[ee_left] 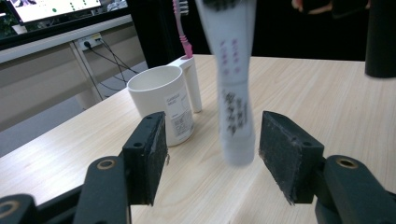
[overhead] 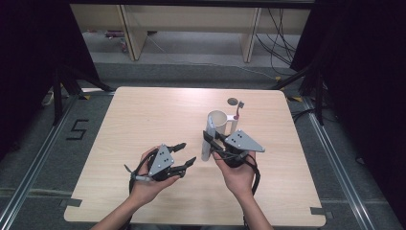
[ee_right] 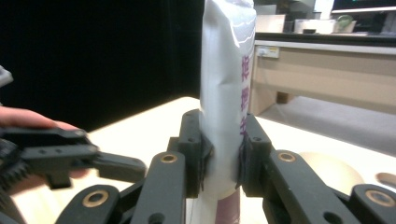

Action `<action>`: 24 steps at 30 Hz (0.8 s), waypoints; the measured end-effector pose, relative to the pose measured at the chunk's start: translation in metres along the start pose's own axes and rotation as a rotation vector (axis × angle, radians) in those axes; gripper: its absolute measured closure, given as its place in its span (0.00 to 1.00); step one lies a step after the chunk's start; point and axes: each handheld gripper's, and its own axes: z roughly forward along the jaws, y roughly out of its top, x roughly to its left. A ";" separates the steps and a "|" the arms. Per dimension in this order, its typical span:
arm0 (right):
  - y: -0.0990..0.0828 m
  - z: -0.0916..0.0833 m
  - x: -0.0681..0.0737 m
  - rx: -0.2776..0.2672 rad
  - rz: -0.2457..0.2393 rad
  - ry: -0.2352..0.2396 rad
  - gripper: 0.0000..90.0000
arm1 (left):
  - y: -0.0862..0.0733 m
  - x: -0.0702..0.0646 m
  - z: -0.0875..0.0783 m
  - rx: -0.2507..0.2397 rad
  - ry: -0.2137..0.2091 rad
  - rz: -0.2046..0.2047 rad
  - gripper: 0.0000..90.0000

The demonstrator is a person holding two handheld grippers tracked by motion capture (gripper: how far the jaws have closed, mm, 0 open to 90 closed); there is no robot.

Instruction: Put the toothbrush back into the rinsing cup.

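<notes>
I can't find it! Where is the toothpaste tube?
The toothpaste tube stands upright, clamped in the right gripper, just in front of the white cup in the high view.

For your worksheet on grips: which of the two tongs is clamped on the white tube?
The right tongs: their pads squeeze the white tube. The left tongs stand open, pads clear of it.

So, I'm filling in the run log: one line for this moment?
right gripper: shut on tube, upright | left gripper: open, off tube | mug: on table, toothbrush in handle
</notes>
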 end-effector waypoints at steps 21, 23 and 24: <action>0.012 -0.012 -0.020 0.043 -0.034 -0.092 0.84 | -0.044 0.034 -0.034 0.026 0.090 -0.077 0.43; 0.015 -0.014 -0.025 0.028 -0.081 -0.114 0.84 | -0.047 0.035 -0.035 0.017 0.094 -0.081 0.42; 0.016 -0.015 -0.024 0.033 -0.066 -0.109 0.84 | -0.049 0.035 -0.037 0.017 0.102 -0.084 0.42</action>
